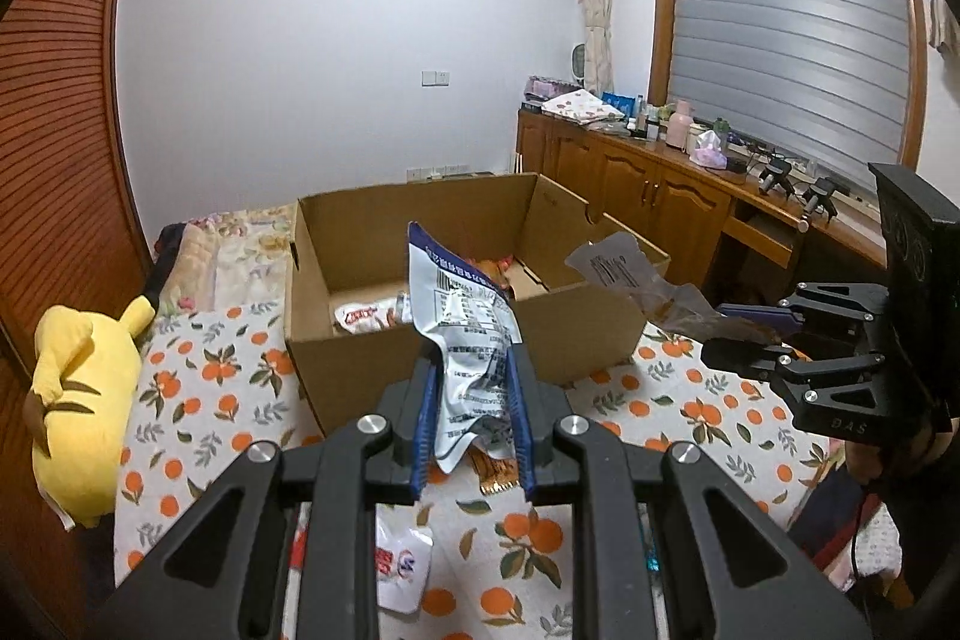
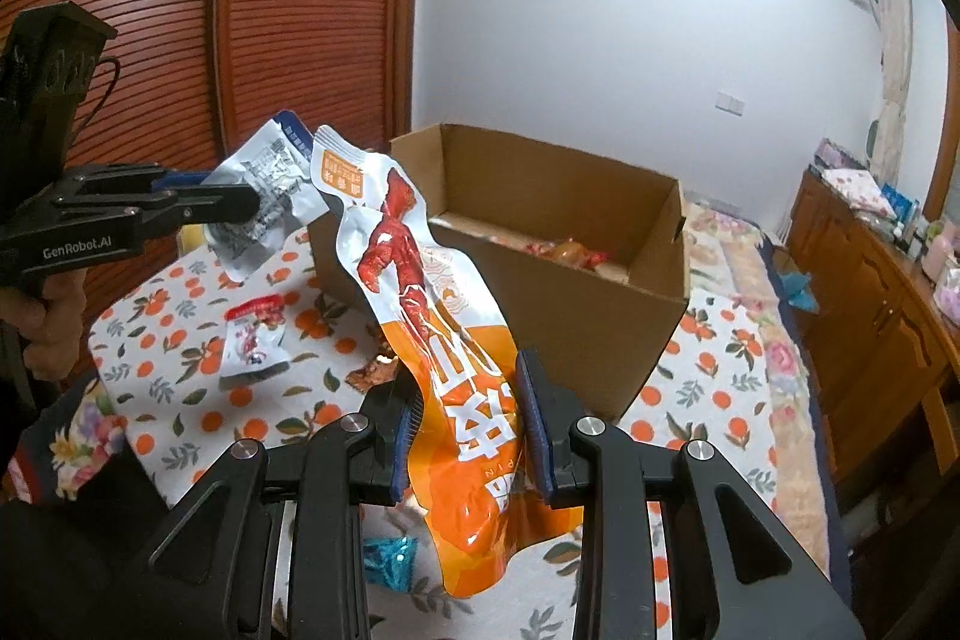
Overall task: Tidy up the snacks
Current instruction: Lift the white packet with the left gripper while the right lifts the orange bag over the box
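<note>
While its blue-padded jaws press in on both sides of a crumpled pouch, the left hand-held gripper (image 1: 474,421) has hold of a silver-and-white snack pouch (image 1: 465,334) with printed text and a blue top edge, which stands up from the jaws and leans toward the box ahead. The right hand-held gripper (image 2: 471,430) is likewise closed down on a long orange snack pouch (image 2: 444,340) showing red meat pieces; the pouch rises out of the jaws and bends to the left at its top, while its lower end hangs below them. Both pouches are lifted clear of the surface, just in front of an open cardboard box (image 1: 372,370) whose flaps stand up. Inside the box lie a few snack packets (image 1: 366,317), one red and white, others orange. Under the grippers, an orange-print cloth (image 1: 228,376) covers the bed, and on it lie a small red-and-white packet (image 2: 253,340), a brown-orange wrapper (image 2: 375,375) and a shiny teal wrapper (image 2: 390,559). At the left of the right wrist view, a person's hand (image 2: 42,316) grips the handle of the left hand-held gripper. Beside the cloth rests a yellow plush toy (image 1: 84,400), and behind it stands a slatted wooden wardrobe (image 1: 54,160). A wooden cabinet (image 1: 636,172) with bottles and tissues runs below the shuttered window (image 1: 786,40).
</note>
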`<state>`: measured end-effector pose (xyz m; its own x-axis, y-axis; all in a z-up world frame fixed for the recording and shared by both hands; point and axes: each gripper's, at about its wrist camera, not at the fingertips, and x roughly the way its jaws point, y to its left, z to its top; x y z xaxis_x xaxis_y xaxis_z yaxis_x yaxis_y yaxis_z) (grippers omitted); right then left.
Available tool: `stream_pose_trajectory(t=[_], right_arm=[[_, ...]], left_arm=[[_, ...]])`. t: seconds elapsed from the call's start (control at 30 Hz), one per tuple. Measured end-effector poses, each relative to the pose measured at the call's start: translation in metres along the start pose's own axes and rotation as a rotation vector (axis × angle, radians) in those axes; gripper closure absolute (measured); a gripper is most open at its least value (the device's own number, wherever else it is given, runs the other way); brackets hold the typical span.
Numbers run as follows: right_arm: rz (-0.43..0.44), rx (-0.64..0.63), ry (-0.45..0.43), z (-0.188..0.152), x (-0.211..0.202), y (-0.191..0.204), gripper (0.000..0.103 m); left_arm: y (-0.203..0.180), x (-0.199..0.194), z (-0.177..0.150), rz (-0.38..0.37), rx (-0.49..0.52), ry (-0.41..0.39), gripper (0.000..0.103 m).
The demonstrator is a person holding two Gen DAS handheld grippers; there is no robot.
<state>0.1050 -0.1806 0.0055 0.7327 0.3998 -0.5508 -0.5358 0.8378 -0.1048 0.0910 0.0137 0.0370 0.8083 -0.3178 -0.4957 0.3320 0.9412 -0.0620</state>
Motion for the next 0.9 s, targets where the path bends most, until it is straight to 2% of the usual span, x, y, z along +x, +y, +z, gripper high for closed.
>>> stream_pose_trajectory(t=[0.4, 0.9], right_arm=[[-0.042, -0.034, -0.011, 0.027, 0.016, -0.016, 0.074], [-0.043, -0.09, -0.005, 0.07, 0.062, -0.034, 0.074]], left_arm=[[0.019, 0.02, 0.029, 0.023, 0.014, -0.017, 0.084], [0.046, 0.071, 0.055, 0.046, 0.006, 0.012, 0.084]])
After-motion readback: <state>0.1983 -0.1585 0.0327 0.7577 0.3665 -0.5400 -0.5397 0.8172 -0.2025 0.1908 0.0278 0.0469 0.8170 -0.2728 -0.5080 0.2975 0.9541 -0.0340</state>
